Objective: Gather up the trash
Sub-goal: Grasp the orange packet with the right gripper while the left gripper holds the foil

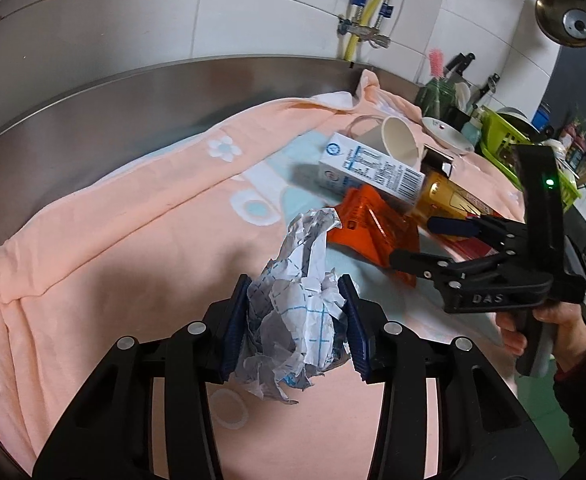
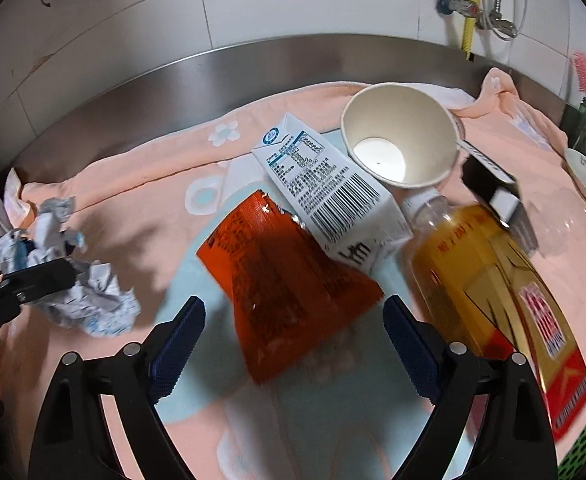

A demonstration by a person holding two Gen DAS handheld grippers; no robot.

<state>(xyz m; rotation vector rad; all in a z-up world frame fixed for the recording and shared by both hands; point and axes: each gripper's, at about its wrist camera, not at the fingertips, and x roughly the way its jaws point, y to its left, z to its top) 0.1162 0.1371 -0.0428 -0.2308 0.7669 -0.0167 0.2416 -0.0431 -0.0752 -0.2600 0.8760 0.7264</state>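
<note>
Left gripper (image 1: 295,322) clamped on crumpled paper (image 1: 297,312); right gripper (image 2: 293,344) jaws apart above orange wrapper (image 2: 285,280).

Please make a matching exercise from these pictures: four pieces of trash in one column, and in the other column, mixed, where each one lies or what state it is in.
Things
1. crumpled paper
2. paper cup
3. orange wrapper
4. milk carton

Places or states
A. lying on its side, open mouth toward the camera
B. between the open right gripper's fingers, not clamped
C. clamped in the left gripper
D. resting partly on the orange wrapper

Pairs: 1-C, 2-A, 3-B, 4-D
</note>
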